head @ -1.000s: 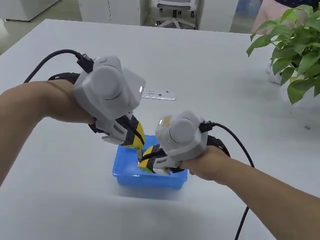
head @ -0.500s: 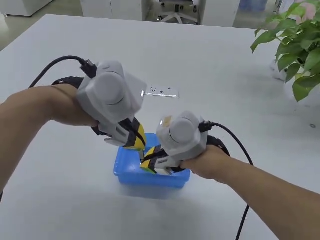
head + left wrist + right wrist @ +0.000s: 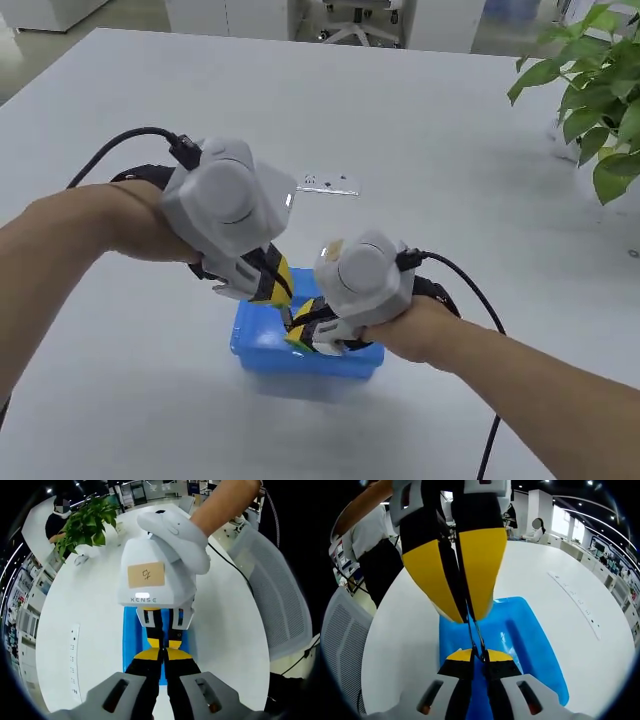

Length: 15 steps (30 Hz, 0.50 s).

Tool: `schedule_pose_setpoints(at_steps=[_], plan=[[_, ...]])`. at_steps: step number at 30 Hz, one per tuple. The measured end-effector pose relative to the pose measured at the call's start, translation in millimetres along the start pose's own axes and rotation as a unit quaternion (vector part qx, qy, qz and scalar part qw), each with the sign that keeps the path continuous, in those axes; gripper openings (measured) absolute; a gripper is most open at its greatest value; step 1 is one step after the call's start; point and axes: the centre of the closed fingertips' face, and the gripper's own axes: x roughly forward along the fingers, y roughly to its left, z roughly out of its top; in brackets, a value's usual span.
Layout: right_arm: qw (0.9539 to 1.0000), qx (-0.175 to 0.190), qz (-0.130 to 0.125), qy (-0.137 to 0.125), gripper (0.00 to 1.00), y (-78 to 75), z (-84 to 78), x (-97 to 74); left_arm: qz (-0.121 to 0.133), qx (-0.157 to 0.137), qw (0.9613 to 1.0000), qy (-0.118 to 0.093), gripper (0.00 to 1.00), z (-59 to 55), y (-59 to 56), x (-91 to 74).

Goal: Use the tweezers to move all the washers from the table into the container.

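Observation:
A blue container [image 3: 262, 346] sits on the white table, and both grippers meet nose to nose above it. My left gripper [image 3: 272, 287] points down from the upper left and is shut on thin metal tweezers [image 3: 475, 634]. Their tips run down over the container's blue floor [image 3: 530, 640] into the jaws of my right gripper [image 3: 479, 656], which is shut around them. In the left gripper view my own jaws [image 3: 162, 655] are pressed together, facing the right gripper [image 3: 165, 639] over the container [image 3: 131, 635]. The right gripper [image 3: 303, 331] hides much of the container's inside.
A white strip with small marks [image 3: 326, 184] lies on the table beyond the grippers. A leafy plant [image 3: 590, 90] stands at the right edge. Cables trail from both grippers. A mesh chair [image 3: 270, 580] stands beside the table, and people are at desks further off.
The left gripper has come slightly down and right, closer to the right gripper and the container. The head camera has shifted a little. Both grips are unchanged.

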Motion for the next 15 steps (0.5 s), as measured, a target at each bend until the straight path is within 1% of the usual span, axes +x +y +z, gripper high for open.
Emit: schedule_pose_setpoints(at_steps=[10,15], plan=[[1.0000,0.001,-0.001,0.002,0.10,-0.8,-0.4,0.5,0.002,0.001,1.0000,-0.001,0.05,0.6,0.0,0.6],[1.0000,0.000,-0.003,-0.002,0.10,-0.4,2.0,-0.9,0.003,0.001,1.0000,-0.002,0.05,1.6,-0.4,-2.2]])
